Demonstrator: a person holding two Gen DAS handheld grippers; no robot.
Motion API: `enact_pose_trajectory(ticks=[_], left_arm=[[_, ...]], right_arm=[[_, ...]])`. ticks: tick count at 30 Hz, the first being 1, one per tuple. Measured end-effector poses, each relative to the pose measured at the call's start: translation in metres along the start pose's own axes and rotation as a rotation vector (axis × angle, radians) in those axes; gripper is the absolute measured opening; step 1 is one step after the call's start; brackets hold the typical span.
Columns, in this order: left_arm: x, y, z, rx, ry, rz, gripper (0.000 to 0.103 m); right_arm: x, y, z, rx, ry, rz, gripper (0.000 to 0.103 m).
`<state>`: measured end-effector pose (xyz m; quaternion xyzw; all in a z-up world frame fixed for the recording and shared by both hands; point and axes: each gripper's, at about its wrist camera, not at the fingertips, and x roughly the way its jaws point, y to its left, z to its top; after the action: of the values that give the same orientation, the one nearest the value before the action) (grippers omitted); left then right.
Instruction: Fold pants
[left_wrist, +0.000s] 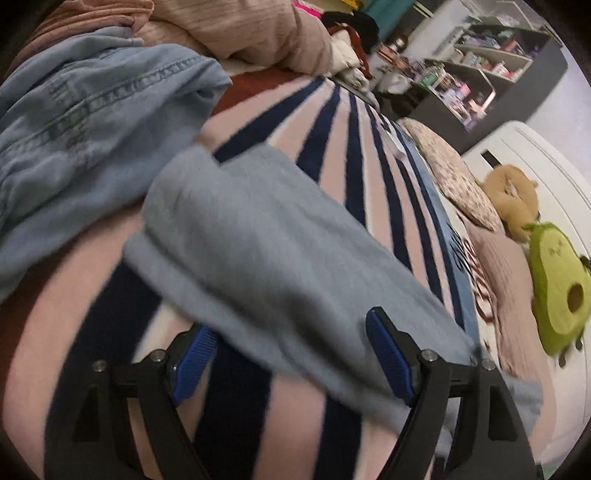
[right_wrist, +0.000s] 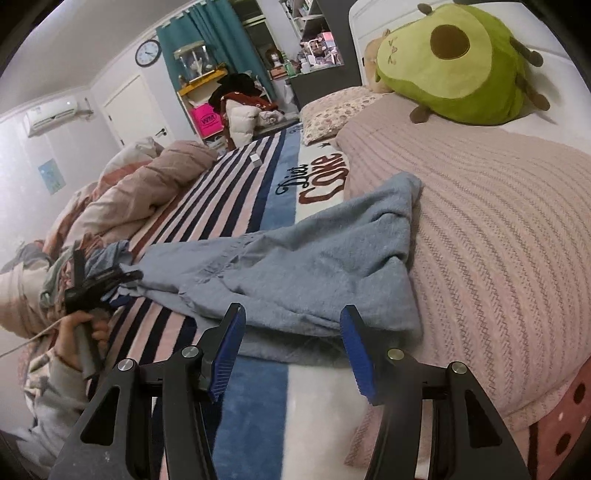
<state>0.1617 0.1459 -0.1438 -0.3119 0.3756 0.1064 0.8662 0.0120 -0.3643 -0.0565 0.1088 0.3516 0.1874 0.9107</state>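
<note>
The light blue pants (right_wrist: 295, 269) lie spread across a striped blanket (right_wrist: 229, 199) on the bed, one end reaching onto the pink knit cover (right_wrist: 498, 229). My right gripper (right_wrist: 291, 332) is open, its blue pads just short of the pants' near edge. In the left wrist view the pants (left_wrist: 266, 236) lie folded over in front of my left gripper (left_wrist: 288, 336), which is open with the cloth edge between and over its fingers. The left gripper also shows in the right wrist view (right_wrist: 125, 275), at the pants' far left end.
A denim garment (left_wrist: 81, 140) lies crumpled left of the pants. A pink duvet (right_wrist: 147, 184) is heaped at the back left. A green avocado plush (right_wrist: 454, 62) and a floral pillow (right_wrist: 332, 110) sit at the bed head. Shelves and clutter stand beyond.
</note>
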Motion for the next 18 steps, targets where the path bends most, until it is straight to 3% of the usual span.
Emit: enact_pose_trajectory(ticks=[4,7,8,9,12,18], left_arm=[[0.021,-0.005,0.018,0.006,-0.041,0.040,0.076],[0.028,-0.007,0.024,0.035,-0.073,0.081,0.040],[0.027,-0.004,0.026,0.035,-0.103,0.075,0.022],[0.026,-0.002,0.026,0.028,-0.115,0.056,0.015],[0.010,-0.005,0.028,0.053,-0.177,0.028,0.008],[-0.046,-0.029,0.034,0.186,-0.404,0.099,0.008]], right_arm=[[0.009,0.000,-0.001,0.011,0.024,0.008,0.049],[0.013,-0.001,0.000,0.017,0.032,0.002,0.049],[0.014,-0.001,0.000,0.018,0.032,0.002,0.049],[0.014,-0.001,0.000,0.021,0.031,0.003,0.049],[0.012,-0.002,-0.001,0.031,0.027,0.009,0.049],[0.005,-0.006,-0.004,0.067,0.017,0.026,0.049]])
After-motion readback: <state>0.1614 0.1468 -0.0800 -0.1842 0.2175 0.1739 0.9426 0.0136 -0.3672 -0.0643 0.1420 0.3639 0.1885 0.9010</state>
